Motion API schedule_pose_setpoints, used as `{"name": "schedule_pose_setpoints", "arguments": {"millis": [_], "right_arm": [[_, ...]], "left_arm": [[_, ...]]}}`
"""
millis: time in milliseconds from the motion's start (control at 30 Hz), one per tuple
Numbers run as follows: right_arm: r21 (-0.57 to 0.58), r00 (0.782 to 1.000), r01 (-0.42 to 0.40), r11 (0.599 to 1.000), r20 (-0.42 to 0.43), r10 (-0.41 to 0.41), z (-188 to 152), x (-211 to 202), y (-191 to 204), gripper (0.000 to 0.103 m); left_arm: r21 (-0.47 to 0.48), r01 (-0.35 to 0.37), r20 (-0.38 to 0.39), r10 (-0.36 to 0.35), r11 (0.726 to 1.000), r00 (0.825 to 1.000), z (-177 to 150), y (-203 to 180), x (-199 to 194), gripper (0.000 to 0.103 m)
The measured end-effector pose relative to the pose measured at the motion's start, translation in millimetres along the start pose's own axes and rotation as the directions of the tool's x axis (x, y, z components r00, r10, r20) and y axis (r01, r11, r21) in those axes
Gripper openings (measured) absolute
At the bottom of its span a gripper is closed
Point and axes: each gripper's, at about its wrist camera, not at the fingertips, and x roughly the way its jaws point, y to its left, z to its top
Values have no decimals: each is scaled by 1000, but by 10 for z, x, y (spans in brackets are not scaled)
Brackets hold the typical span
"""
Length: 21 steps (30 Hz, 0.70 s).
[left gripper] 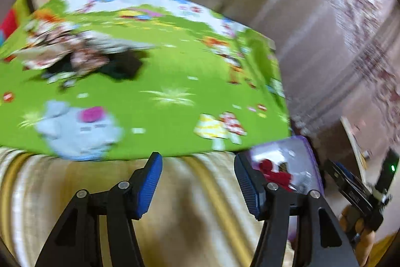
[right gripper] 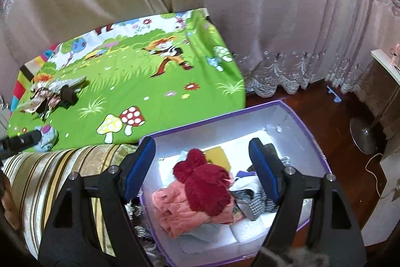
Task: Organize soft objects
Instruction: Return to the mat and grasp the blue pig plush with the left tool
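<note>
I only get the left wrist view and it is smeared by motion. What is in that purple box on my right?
Observer: A dark red knitted hat lies on top, over a pink garment, in the purple box.
Operator: Is the right tool holding anything?
Observer: No, the right tool is open and empty above the box.
Operator: Anything left on the green mat?
Observer: One patterned cloth pile near the far left of the green mat.

Dark red knit hat (right gripper: pixel 205 185), purple-rimmed box (right gripper: pixel 310 134), green cartoon blanket (right gripper: pixel 155 81), striped cushion (right gripper: pixel 50 167)
</note>
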Motion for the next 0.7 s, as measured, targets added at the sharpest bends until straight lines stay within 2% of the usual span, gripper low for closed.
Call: {"name": "schedule_pose_setpoints", "arguments": {"millis": [100, 200, 333, 500, 700], "right_arm": [[-24, 1000, -23, 999, -13, 22, 18, 51, 124, 80], [-46, 999, -36, 998, -18, 35, 31, 90, 239, 81], [-67, 998, -53, 996, -37, 51, 36, 182, 363, 82], [-95, 996, -74, 993, -59, 68, 52, 284, 514, 82], [-117, 993, -100, 988, -72, 92, 91, 375, 666, 82]], "left_arm": [[-84, -82, -7, 82, 993, 997, 65, 385, -51, 64], [-184, -173, -35, 169, 968, 985, 146, 812, -82, 67], [-259, -229, -70, 218, 938, 973, 229, 1200, -77, 68], [-302, -235, -135, 203, 924, 970, 301, 1458, 79, 68], [-314, -254, -209, 195, 915, 958, 385, 1514, 337, 68]]}}
